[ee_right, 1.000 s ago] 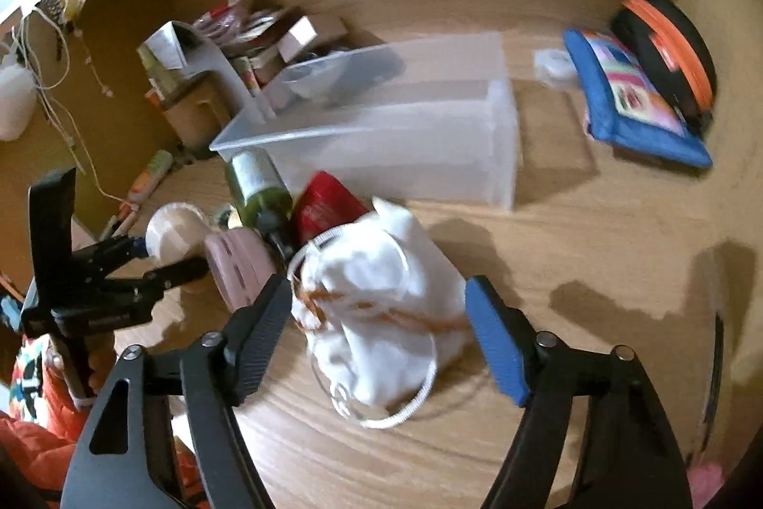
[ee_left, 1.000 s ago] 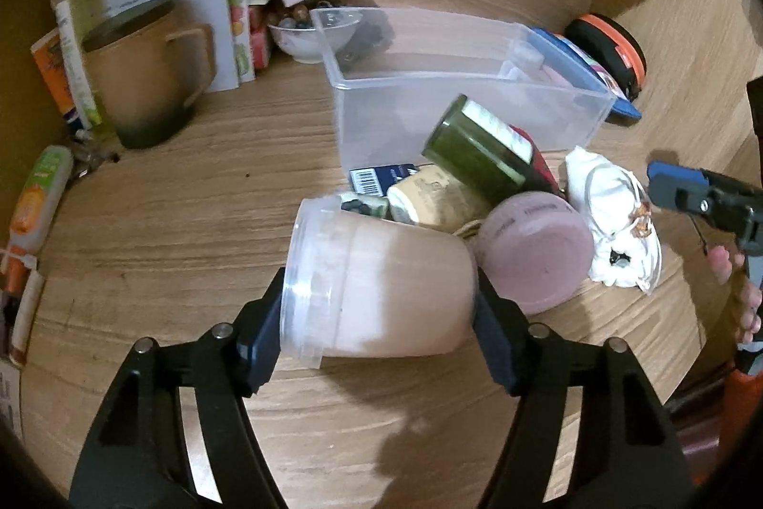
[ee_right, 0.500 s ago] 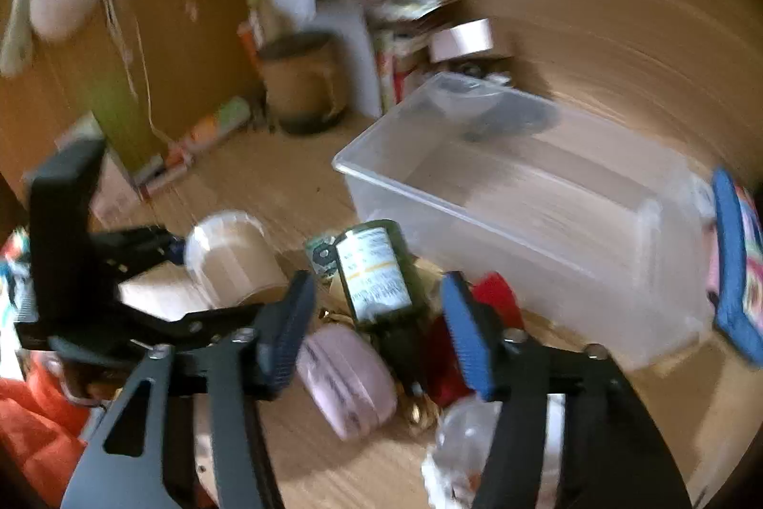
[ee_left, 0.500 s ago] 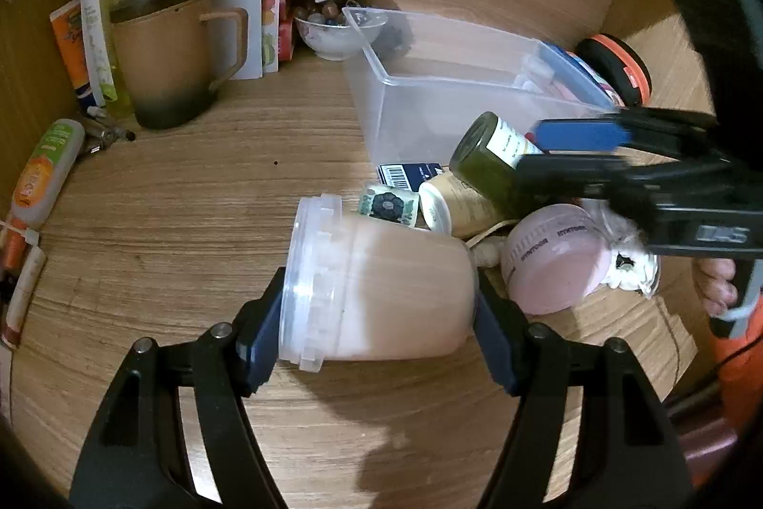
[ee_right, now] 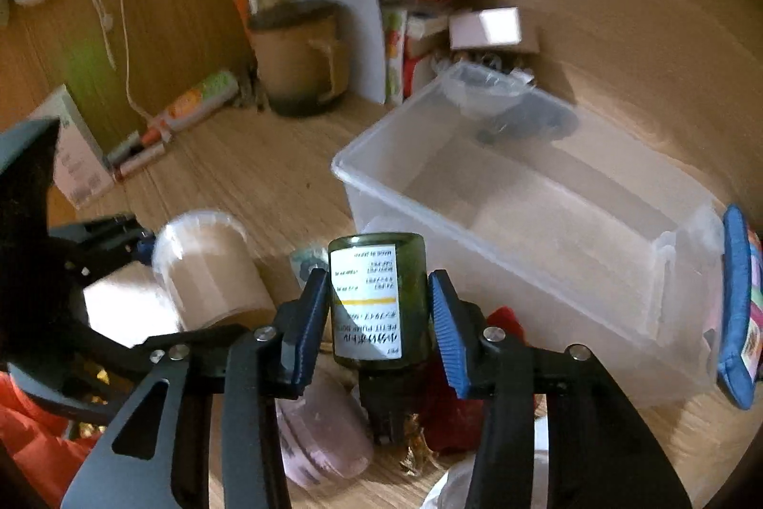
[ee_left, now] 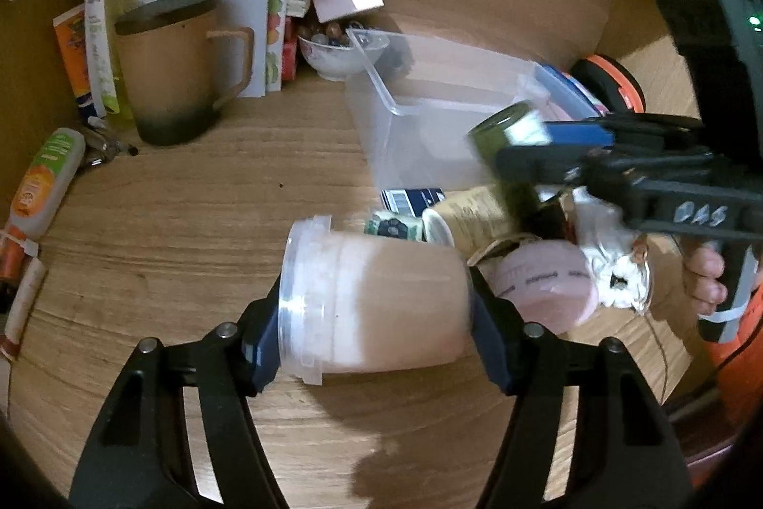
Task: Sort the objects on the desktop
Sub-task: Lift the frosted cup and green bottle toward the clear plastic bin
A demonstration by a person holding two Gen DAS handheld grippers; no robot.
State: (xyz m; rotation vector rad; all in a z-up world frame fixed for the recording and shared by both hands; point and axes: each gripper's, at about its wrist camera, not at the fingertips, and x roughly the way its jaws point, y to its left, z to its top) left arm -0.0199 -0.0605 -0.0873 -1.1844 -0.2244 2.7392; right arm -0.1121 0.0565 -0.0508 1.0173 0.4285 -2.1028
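A lidded, translucent plastic tub (ee_left: 376,299) lay on its side across the left gripper (ee_left: 374,320), jaws clamped on its lid and base ends above the wood-grain counter (ee_left: 190,223). The right gripper (ee_right: 379,318) straddled a dark green glass bottle (ee_right: 376,299) w/ white label; its jaws were closing, blue ribbed pads at the bottle's sides, contact hard to confirm. The bottle leaned up out of a pile beside a round pink case (ee_left: 548,285), a white cloth pouch (ee_left: 610,261) and sth red. Just behind stood a clear rectangular storage bin (ee_right: 524,232), its near corner close to the bottle. Open counter spread left of the pile; a tan mug (ee_left: 176,75), papers and boxes crowded the back wall.
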